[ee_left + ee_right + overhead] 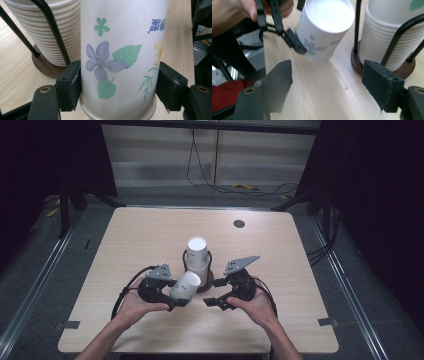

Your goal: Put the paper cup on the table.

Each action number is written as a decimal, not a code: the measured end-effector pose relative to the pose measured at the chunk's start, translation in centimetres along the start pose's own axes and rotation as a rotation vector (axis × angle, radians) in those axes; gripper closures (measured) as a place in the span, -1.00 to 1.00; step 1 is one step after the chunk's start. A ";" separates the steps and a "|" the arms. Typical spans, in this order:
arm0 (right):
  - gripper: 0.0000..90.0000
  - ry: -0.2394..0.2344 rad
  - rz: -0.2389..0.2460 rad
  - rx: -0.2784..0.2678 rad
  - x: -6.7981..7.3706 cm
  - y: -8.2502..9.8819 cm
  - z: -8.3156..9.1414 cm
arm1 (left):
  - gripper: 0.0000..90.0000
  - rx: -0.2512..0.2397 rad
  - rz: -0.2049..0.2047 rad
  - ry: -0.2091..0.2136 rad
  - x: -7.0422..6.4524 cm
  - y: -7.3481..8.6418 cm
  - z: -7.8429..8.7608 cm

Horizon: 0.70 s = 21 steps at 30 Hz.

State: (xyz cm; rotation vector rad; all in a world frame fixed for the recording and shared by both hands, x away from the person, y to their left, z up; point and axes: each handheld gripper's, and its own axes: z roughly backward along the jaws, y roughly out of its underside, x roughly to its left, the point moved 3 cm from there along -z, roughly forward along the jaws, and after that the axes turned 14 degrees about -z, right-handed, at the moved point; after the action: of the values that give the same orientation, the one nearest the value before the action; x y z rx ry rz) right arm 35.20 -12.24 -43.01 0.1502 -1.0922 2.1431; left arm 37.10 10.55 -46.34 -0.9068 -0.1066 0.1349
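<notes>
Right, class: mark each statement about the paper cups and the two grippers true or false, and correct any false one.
1. The left gripper clamps a flowered paper cup. True.
2. The right gripper holds a cup too. False: nothing sits between its open jaws.
3. The stack of cups stands in a wire holder on a round wooden base. True.
4. The held cup rests inside the stack. False: it is apart, beside the holder.
5. The table is light wood. True.

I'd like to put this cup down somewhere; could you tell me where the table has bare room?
Free: the far half of the table beyond the cup stack, plus both side margins. Crowded: the near middle, where the left gripper holding the flowered cup faces the right gripper.
</notes>
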 end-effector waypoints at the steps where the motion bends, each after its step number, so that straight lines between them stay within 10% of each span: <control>1: -0.45 -0.001 0.009 0.010 0.1 0.1 -0.1 | -0.33 0.003 -0.003 0.006 -0.2 0.0 0.0; 21: -0.65 0.073 0.055 0.096 0.2 0.5 -0.5 | -0.36 0.120 -0.093 0.051 -1.1 -1.3 -0.4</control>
State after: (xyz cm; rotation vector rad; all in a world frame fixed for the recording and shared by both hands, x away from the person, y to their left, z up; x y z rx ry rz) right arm 34.85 -12.01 -43.59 0.0866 -0.9627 2.2335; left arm 36.16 9.24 -45.59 -0.7838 -0.0924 0.0316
